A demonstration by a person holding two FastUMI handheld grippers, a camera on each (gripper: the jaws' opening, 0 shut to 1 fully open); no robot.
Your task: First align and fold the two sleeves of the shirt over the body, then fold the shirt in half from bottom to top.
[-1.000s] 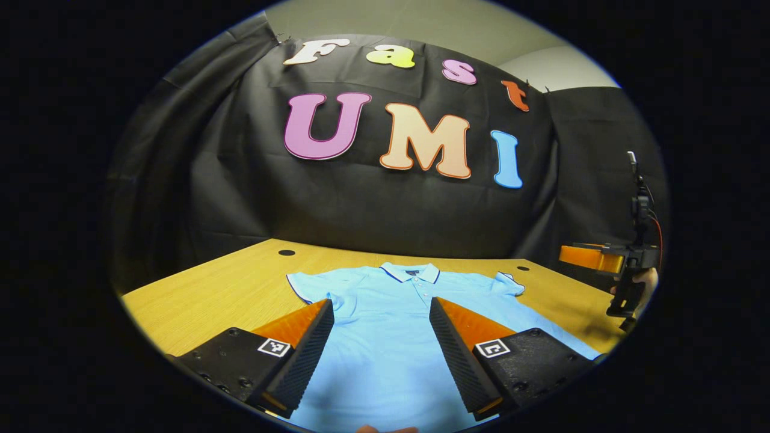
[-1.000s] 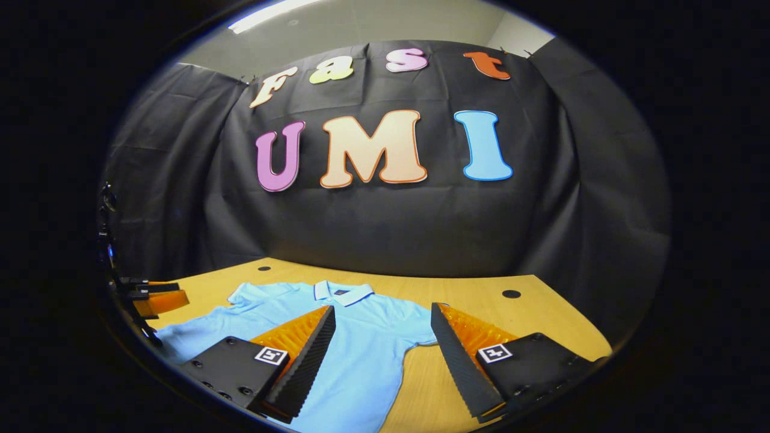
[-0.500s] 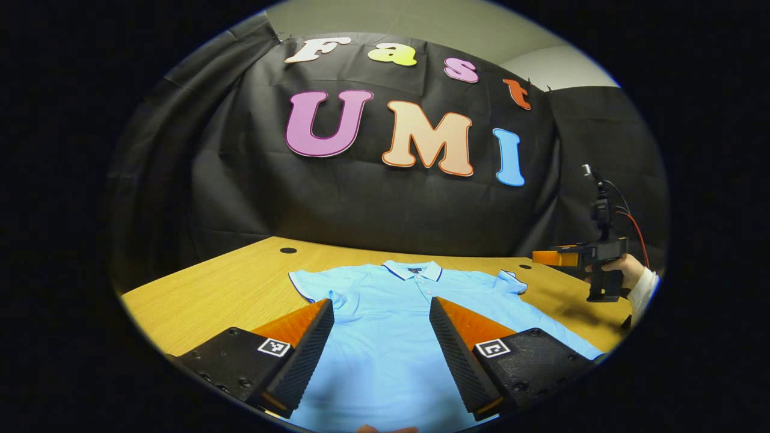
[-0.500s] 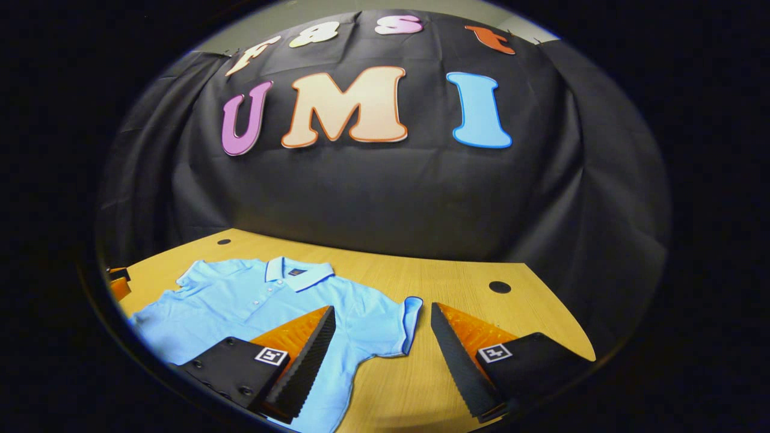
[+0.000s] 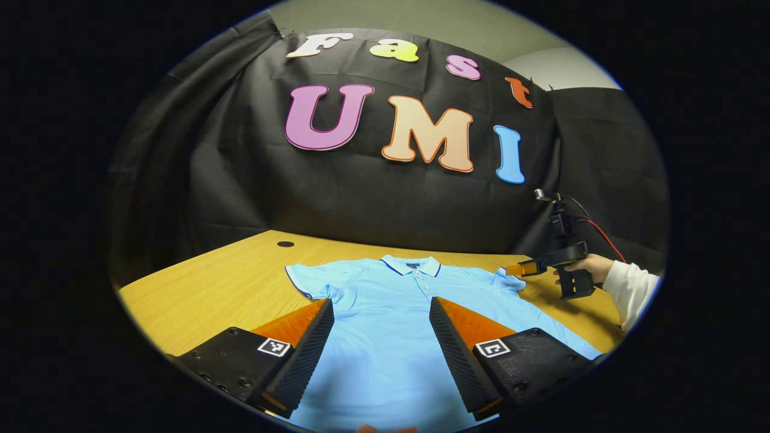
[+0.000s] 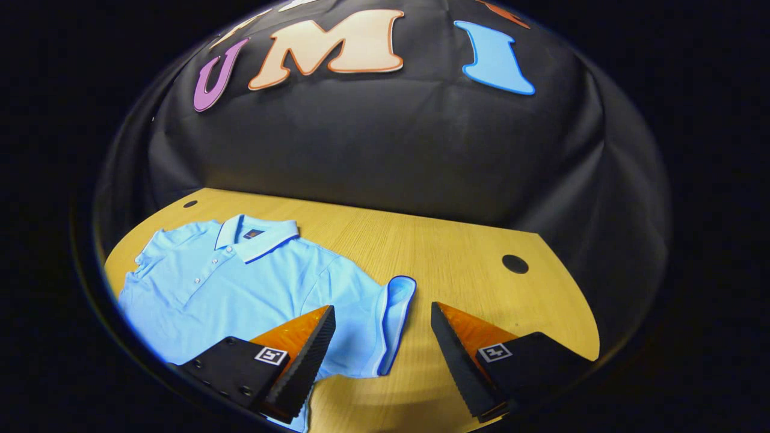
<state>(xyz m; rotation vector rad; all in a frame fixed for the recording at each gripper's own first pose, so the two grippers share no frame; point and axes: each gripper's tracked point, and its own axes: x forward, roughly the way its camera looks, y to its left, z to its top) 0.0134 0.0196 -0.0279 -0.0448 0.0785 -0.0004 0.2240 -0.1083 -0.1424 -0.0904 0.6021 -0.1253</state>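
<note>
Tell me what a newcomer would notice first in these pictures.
A light blue polo shirt with a dark-edged collar lies flat, face up, on the yellow wooden table. The open right gripper hovers at the shirt's dark-trimmed sleeve cuff; the open left gripper hangs over the shirt's body.

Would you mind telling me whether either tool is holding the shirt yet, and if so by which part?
Nothing is held: the right tool hangs open around the shirt's sleeve cuff, and the left tool is open above the body.
</note>
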